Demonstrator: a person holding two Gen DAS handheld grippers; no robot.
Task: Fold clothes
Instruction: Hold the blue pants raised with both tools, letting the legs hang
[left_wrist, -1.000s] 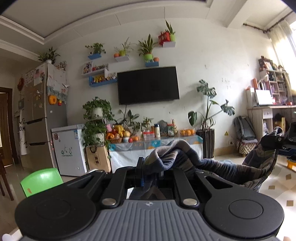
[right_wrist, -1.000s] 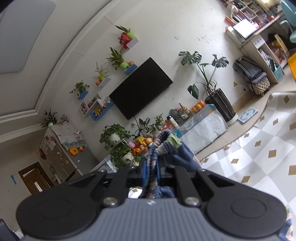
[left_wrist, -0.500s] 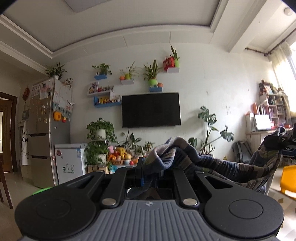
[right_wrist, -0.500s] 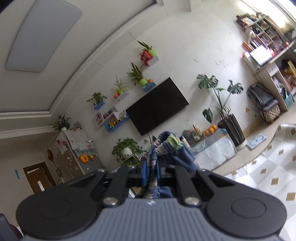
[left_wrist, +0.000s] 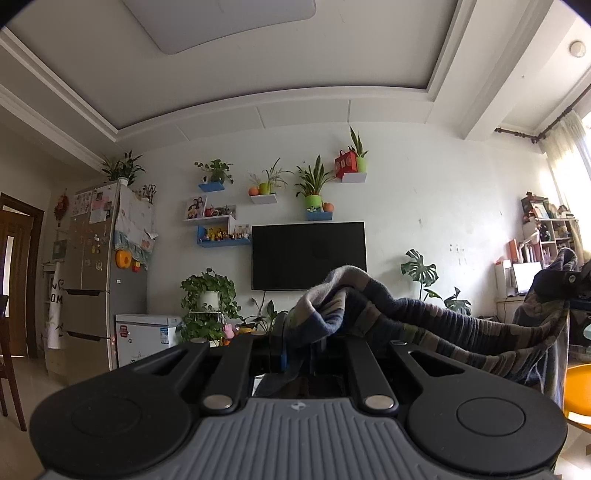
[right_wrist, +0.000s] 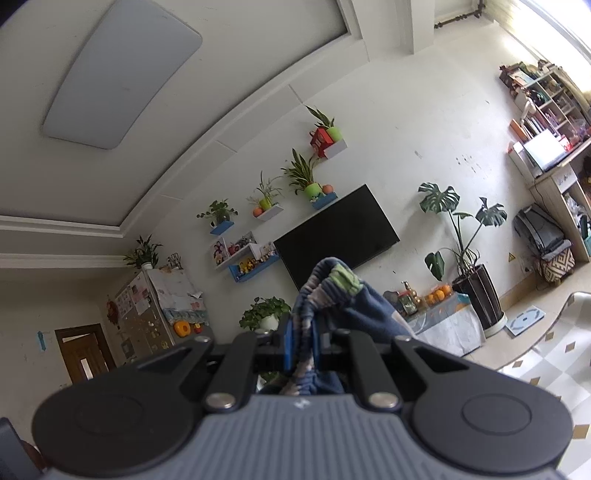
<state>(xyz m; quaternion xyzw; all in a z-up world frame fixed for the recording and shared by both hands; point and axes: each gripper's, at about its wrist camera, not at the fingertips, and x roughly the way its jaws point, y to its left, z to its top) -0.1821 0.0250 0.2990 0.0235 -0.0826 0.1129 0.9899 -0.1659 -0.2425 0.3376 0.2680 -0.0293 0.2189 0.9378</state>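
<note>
Garment: striped knit (left_wrist: 417, 325) in bands of navy, grey and olive, thick and ribbed; hangs in the air in front of the television (left_wrist: 308, 254), stretched in a sagging span between the two grippers.
Garment edge, right wrist view: gathered hem (right_wrist: 325, 291) in blue and pale stripes with a small green patch, bunched upward, plain navy cloth falling to its right.
Left gripper (left_wrist: 297, 345): fingers clamped on a bunched corner of the garment, fold rising just above them.
Right gripper (right_wrist: 300, 345): fingers clamped on the gathered hem, cloth pinched between blue pads; same gripper seen at the far right edge of the left wrist view, right of the television.
Wall shelves above the television: green pots (left_wrist: 314, 201) with leafy plants, a red box (left_wrist: 345, 162), oranges beside the pots.
Table (right_wrist: 443, 325) below and right of the television: bottles and a heap of oranges (right_wrist: 437, 293) on it.
Black floor pot (right_wrist: 480, 295) right of the television: tall monstera plant.
</note>
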